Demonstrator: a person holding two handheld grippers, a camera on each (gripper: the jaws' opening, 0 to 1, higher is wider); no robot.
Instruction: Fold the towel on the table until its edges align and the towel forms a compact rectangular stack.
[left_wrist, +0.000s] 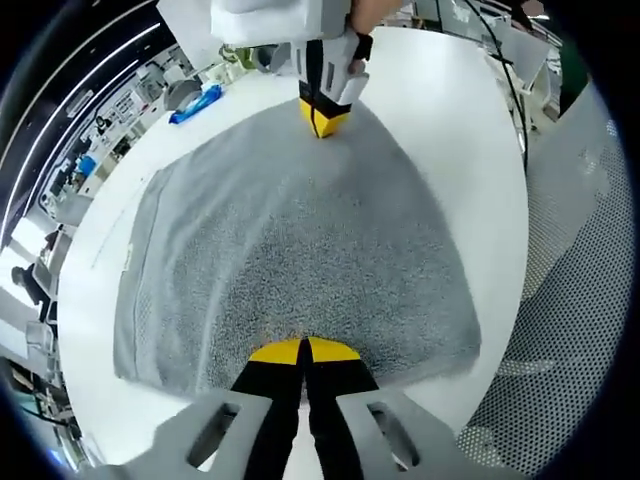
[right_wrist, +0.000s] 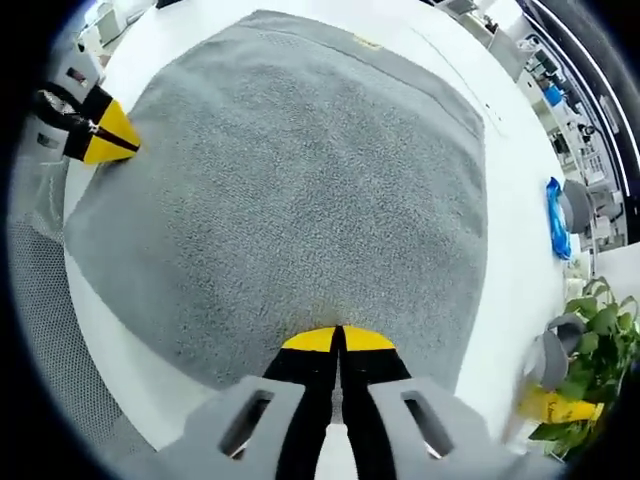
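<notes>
The grey terry towel (left_wrist: 300, 240) lies unfolded on the white worktop (left_wrist: 450, 110); both grippers, left gripper (left_wrist: 303, 352) and right gripper (right_wrist: 338, 340), pinch adjacent corners, folding yet to begin.

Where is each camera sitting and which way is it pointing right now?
Left gripper view: rides the left gripper, shut on the towel edge, facing the right gripper and a hand.
Right gripper view: rides the right gripper, shut on the opposite corner, facing the left gripper.
Shared: towel, table, both grippers.

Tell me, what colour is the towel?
Grey. The towel shows best in the right gripper view.
</notes>
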